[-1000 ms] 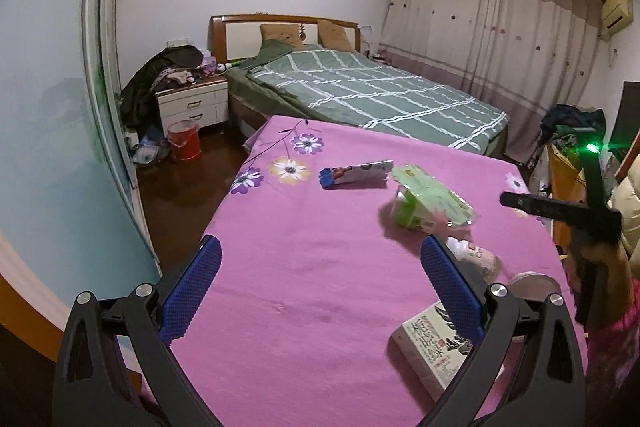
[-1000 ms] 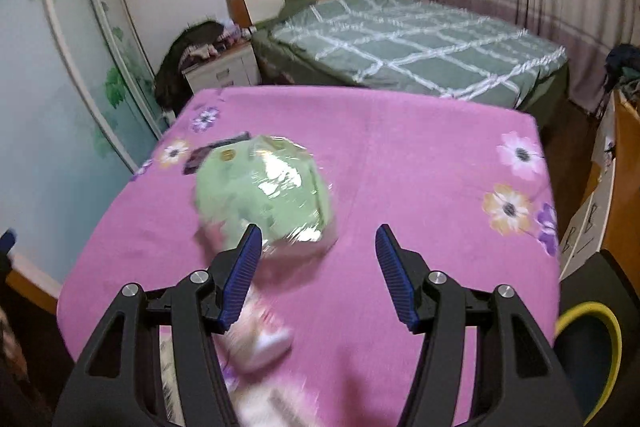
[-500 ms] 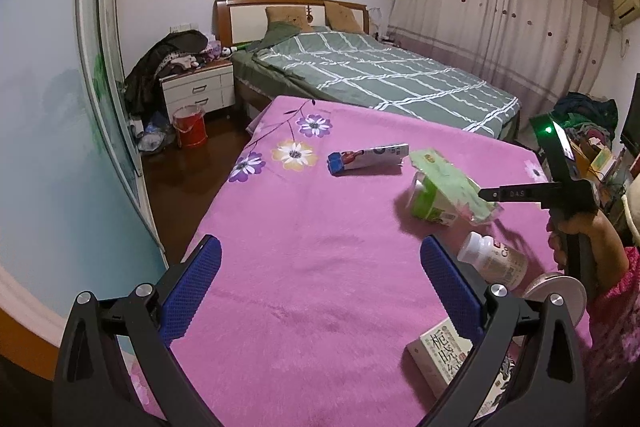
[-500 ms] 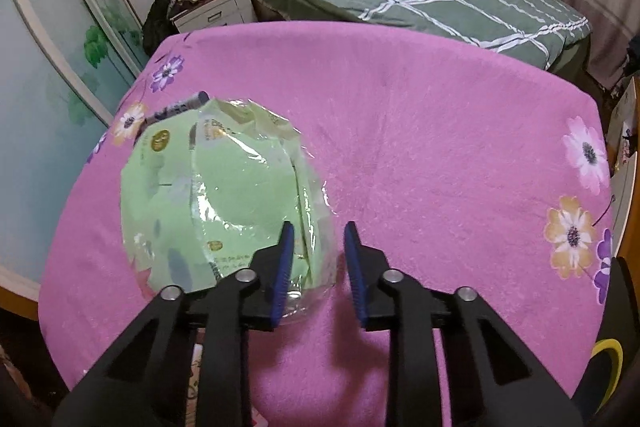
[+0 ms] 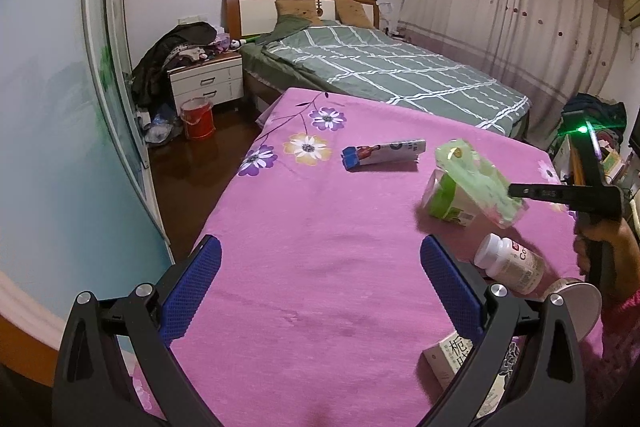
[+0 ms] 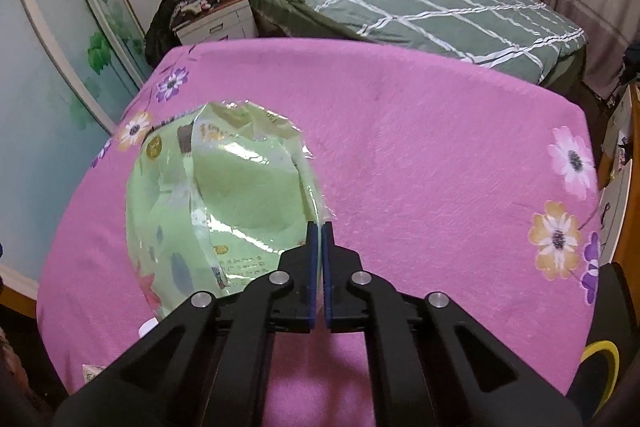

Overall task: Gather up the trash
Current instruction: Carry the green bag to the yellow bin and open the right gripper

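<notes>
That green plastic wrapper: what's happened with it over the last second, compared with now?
The right gripper came down onto the green wrapper and its jaws have just been closing; they now pinch the wrapper's edge, which looks lifted off the green tub in the left view. The left gripper stayed open and empty. The blue-ended tube, white bottle and book lie as before.

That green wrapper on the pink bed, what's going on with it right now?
A person is clearing trash with two handheld grippers. The right gripper has just been closing and is now pinched shut on the edge of the green wrapper, which lies on the pink blanket. The left gripper hangs open over the blanket, holding nothing. A blue-ended tube and a white bottle lie untouched.
</notes>
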### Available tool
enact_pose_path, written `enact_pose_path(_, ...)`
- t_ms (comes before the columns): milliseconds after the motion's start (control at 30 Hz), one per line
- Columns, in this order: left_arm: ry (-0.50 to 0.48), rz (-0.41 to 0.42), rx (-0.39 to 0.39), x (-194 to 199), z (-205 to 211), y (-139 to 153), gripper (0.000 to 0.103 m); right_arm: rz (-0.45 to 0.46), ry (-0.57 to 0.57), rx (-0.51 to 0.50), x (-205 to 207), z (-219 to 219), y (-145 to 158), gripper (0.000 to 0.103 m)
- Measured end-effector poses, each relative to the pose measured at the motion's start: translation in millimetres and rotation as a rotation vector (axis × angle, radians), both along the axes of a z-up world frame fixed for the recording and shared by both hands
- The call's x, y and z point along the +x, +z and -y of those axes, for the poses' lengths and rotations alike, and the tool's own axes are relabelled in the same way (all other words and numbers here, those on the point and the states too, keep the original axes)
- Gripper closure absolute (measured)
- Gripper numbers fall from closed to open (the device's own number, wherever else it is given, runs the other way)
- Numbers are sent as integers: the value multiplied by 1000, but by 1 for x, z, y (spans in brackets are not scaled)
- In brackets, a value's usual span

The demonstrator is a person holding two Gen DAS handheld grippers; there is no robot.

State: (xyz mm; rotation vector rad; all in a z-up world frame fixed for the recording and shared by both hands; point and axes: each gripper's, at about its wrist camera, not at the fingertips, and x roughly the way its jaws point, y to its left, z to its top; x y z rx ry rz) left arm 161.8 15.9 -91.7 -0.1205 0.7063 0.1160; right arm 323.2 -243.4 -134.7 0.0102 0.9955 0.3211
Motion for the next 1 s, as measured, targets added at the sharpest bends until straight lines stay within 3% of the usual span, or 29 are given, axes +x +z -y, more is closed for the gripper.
enact_pose_path(267,-4,-1,-7,0,2,-1,5,91,-93,56,-35,46,31,101)
enact_pose_path(467,-23,11,-6,-4,11,3,5,165,-211,90,-83,105,44,101)
enact_pose_path(700,-52,24,-14,-7,20,6,5,220,-457,92,-166,197,37,101)
enact_pose_path(1000,-116,28,-6,-11,46,8,5,183,-738,66,-248,288,-2,101)
